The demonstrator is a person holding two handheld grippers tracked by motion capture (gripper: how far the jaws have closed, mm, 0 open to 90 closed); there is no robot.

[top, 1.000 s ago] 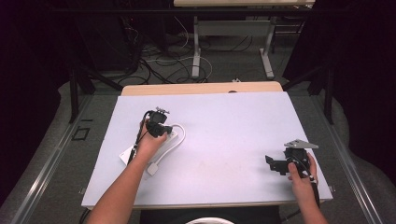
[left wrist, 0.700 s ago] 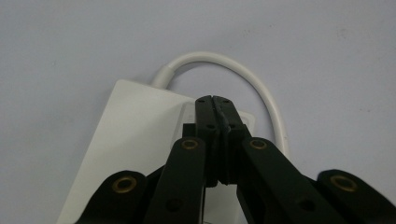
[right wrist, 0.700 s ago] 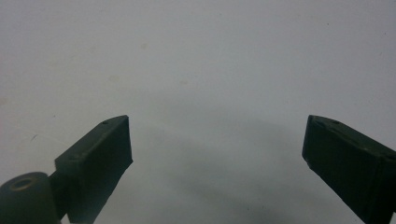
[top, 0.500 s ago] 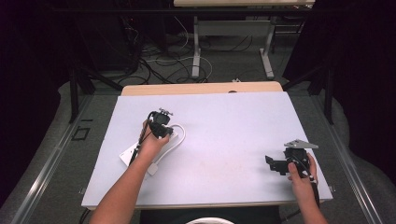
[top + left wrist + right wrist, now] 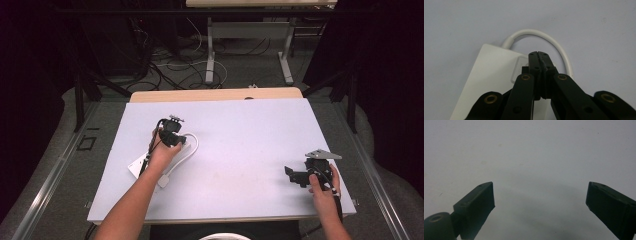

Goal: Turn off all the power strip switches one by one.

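Left gripper sits in the centre-left of the high view, jaws pressed fully together with nothing between them, tips down over the white power strip that lies flat on the pale table. In the left gripper view the closed tips land on a raised square on the top face of the strip, looks like its switch, so this reads as pressing the switch rather than picking anything up; whether the tips actually touch it I can't tell for sure. White cord loops out of the strip's upper end and curves round behind the jaws to the right; in the high view the same cord bends back down toward the lower left and ends in a small plug near the person's forearm

Right gripper is lower right of the high view, well apart from the strip, jaws spread wide and empty; the right gripper view has bare table between them

Progress guess: early to mid. Strip is laid out, cord not plugged into anything visible, switch press seems in hand. Left to do: finish the press, then likely handle the cord or plug; right hand idle so far
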